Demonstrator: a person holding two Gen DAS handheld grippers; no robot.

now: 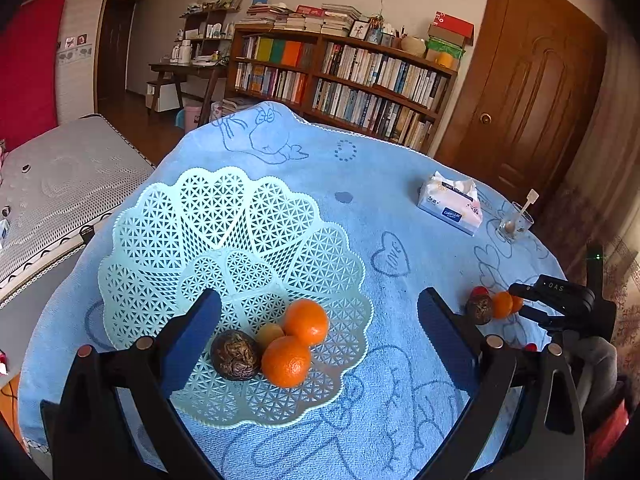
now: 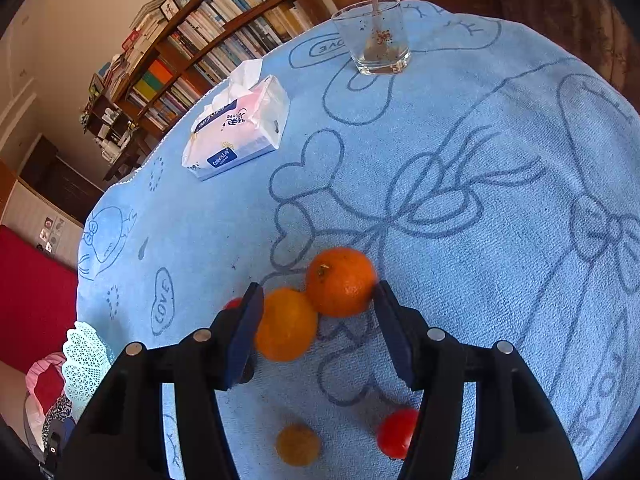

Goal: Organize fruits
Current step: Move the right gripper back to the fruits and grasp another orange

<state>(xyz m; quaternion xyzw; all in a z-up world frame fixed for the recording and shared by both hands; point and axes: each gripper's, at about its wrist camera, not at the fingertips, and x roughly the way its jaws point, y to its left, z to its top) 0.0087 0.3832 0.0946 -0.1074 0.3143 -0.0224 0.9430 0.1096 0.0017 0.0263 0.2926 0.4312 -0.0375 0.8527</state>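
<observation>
**Over the blue cloth, both grippers spread wide**

Between the right gripper's point(image 2: 318, 330) parted fingers sits an orange point(image 2: 285, 324), close against the left pad, with a second orange point(image 2: 341, 282) touching it just beyond, near the right fingertip. Nothing is pinched. Nearer the camera, below the pads, lie a small yellowish fruit point(image 2: 298, 445) and a red fruit point(image 2: 396, 432). Further out rest a tissue pack point(image 2: 236, 128) and a drinking glass point(image 2: 374, 36).

The left gripper point(image 1: 320, 322) hovers spread over a pale green lattice basket point(image 1: 160, 240). Just ahead of its pads, inside the basket, sit a dark wrinkled fruit point(image 1: 235, 355), two oranges point(image 1: 286, 361) and a small yellowish one behind them. Off beyond its right finger, loose fruits point(image 1: 492, 306) wait on the blue towel point(image 1: 360, 176).
</observation>
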